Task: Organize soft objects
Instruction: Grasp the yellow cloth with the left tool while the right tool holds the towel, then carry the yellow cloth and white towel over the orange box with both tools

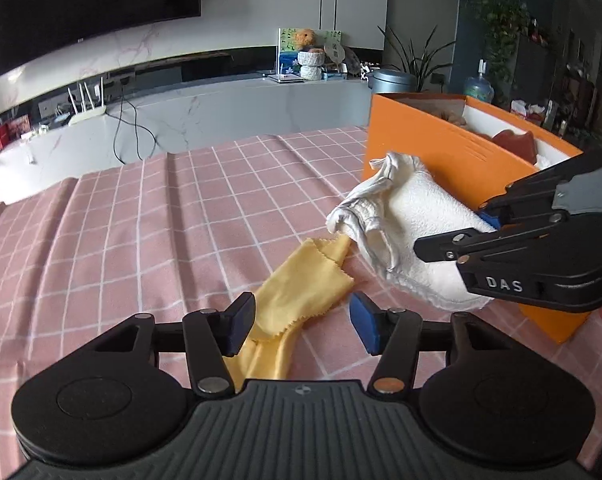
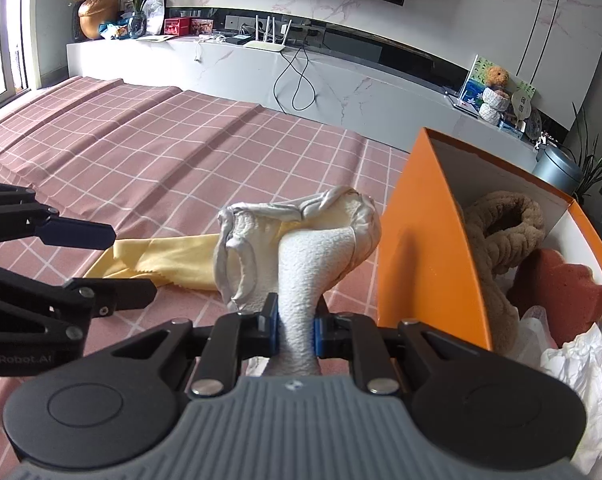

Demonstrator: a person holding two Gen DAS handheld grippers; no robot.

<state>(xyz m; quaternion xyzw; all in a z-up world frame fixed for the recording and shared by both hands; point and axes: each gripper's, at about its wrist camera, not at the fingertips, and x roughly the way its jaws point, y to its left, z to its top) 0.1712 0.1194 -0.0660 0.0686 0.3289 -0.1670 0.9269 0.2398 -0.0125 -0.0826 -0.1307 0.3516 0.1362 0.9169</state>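
My right gripper (image 2: 296, 330) is shut on a white towel (image 2: 301, 256) and holds it bunched above the table, just left of the orange box (image 2: 421, 248). The towel (image 1: 405, 220) and the right gripper (image 1: 489, 228) also show in the left wrist view, in front of the box (image 1: 425, 148). A yellow cloth (image 1: 301, 288) lies flat on the pink checked tablecloth (image 1: 161, 220). My left gripper (image 1: 303, 322) is open, its fingers on either side of the cloth's near end. The cloth (image 2: 169, 260) and the left gripper (image 2: 135, 262) show at the left of the right wrist view.
The orange box holds a tan knitted item (image 2: 497, 236), a red-brown soft piece (image 2: 561, 292) and white crumpled material (image 2: 577, 364). Behind the table runs a white marble TV bench (image 2: 341, 80) with a router (image 2: 265, 44), cables and ornaments.
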